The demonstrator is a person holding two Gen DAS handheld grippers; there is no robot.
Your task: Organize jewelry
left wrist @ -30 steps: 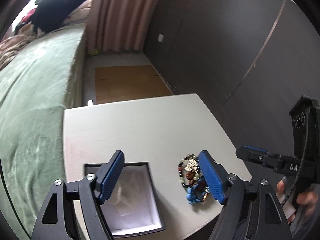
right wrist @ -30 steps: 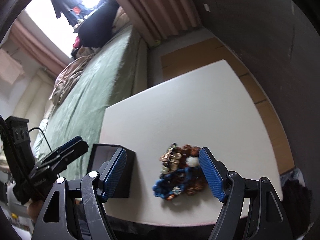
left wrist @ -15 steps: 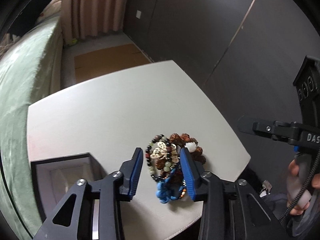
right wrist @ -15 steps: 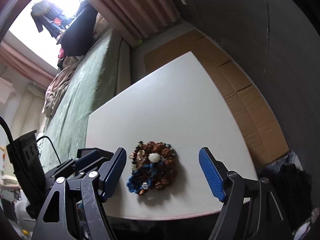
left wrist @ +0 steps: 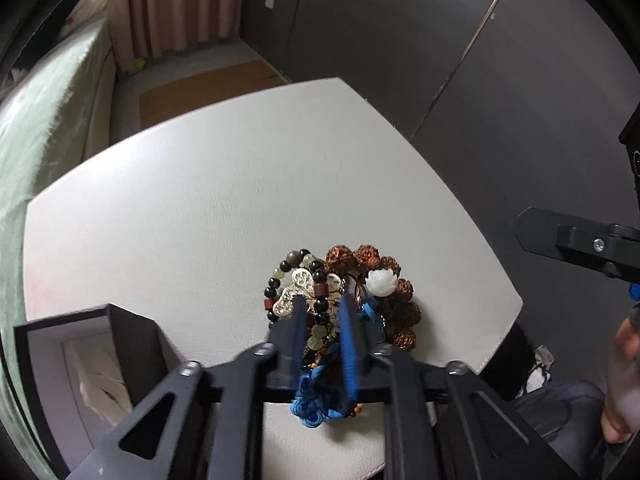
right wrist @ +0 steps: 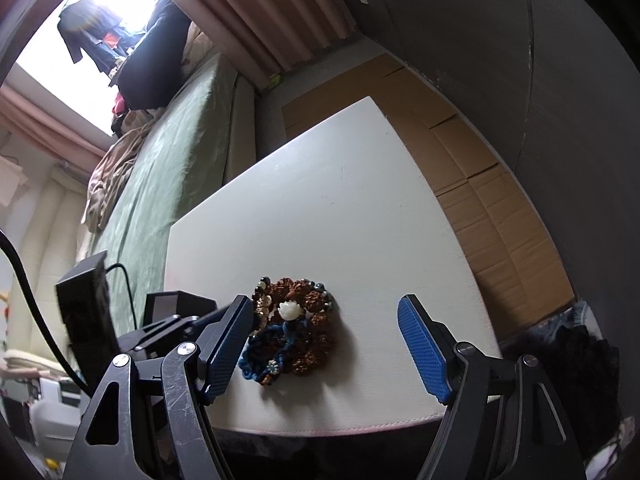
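My left gripper (left wrist: 322, 312) sits down in the pile of bracelets (left wrist: 340, 300), its two fingers drawn close together with a strand of dark and pale-green beads and a gold charm pinched between them. I judge it clenched on that beaded bracelet (left wrist: 316, 304), though the blue pad hides the exact contact. My right gripper (right wrist: 326, 344) hangs released, fingers wide apart, low over the near edge of the table with the pile between and just beyond its tips, touching nothing.

The jewelry lies in one heap near the front of the white table (left wrist: 200, 200): the beaded strand, a rough brown seed-bead bracelet (left wrist: 384, 280) carrying a white carved flower bead (left wrist: 382, 283), and a blue braided cord (left wrist: 310, 404) trailing toward me under the left gripper. The open black jewelry box (left wrist: 80, 364), pale lining showing, stands to the left of the pile, at the table's front left corner.

My worry is the tangle. The strands overlap, and the blue cord appears to run through the same gap the fingers occupy, so a lift could drag two or three pieces at once instead of one. If the grip only catches a bead or two, the strand could slip out as it takes its own weight. The heap is also close to the table's front edge; anything dragged toward me could drop off. The right gripper is close enough to the pile that the two tools could knock together if I bring it in.
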